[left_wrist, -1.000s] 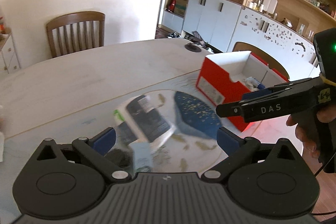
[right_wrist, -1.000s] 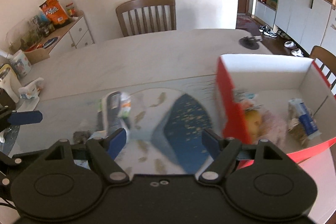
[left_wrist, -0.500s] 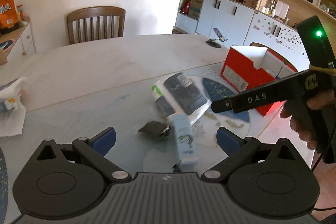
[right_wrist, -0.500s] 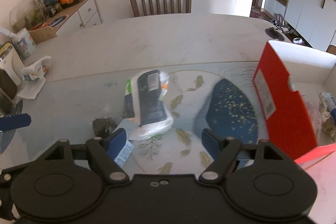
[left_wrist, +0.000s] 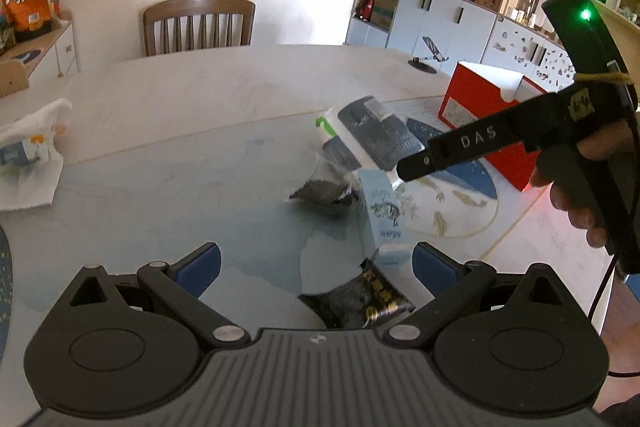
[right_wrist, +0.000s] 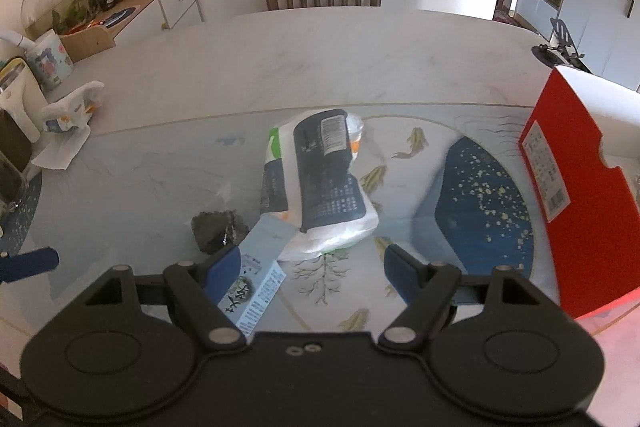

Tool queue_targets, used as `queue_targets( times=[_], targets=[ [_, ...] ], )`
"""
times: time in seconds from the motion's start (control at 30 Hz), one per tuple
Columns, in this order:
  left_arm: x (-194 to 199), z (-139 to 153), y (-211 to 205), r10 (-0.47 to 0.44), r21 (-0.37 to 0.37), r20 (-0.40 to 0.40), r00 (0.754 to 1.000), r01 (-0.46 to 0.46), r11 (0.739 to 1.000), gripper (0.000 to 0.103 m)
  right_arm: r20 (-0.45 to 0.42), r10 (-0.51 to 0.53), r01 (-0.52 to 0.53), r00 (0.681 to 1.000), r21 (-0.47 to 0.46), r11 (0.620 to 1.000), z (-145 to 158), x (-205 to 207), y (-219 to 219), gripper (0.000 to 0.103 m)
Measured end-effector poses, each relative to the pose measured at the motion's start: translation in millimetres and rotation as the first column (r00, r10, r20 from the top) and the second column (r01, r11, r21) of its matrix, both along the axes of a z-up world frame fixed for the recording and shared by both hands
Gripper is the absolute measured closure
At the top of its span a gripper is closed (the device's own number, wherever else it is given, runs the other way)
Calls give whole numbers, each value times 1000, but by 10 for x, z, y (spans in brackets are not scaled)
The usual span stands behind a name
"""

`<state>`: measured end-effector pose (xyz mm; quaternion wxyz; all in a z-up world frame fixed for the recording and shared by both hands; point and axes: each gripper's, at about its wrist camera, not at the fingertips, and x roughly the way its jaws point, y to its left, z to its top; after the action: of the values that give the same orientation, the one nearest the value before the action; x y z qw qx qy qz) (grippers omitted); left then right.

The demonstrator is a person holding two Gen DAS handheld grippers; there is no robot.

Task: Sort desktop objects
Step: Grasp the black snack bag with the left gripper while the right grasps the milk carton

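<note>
Pack (right_wrist: 320, 183) | lies flat mid-table (right_wrist: 360, 67) on glass, long axis running away from right gripper (right_wrist: 312, 267), barcode end far | both grippers, left (left_wrist: 316, 267) too, jaws apart, empty | judged: hovering to pick it for red box (right_wrist: 580, 207).
</note>
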<state>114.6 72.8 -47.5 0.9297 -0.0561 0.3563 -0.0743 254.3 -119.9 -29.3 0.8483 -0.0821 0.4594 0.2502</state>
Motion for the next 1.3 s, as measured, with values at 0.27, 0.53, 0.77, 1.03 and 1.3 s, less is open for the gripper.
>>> queue_targets(
  times=[0.27, 0.53, 0.77, 1.03, 1.3],
  targets=[
    [-26, -106, -10, -13, 1, -14, 1000, 13, 1000, 1, -2, -2, 2, 1000, -4, 1000, -58, 2, 32, 24],
    [-10, -234, -136, -45, -11, -44, 998, 45, 999, 1, -35, 4, -4, 999, 4, 1000, -175, 15, 77, 24],
    [62, -406, -281, -68, -5, -65, 996, 68, 998, 3, -72, 49, -48, 996, 24, 999, -274, -40, 230, 24],
    [102, -514, -371, -70, 31, -48, 996, 72, 997, 15, -84, 64, -64, 994, 5, 998, -388, -58, 383, 25],
    [86, -516, -420, -78, 65, -30, 997, 79, 995, 25, -91, 49, -52, 995, -31, 998, -472, -74, 432, 27]
  ],
)
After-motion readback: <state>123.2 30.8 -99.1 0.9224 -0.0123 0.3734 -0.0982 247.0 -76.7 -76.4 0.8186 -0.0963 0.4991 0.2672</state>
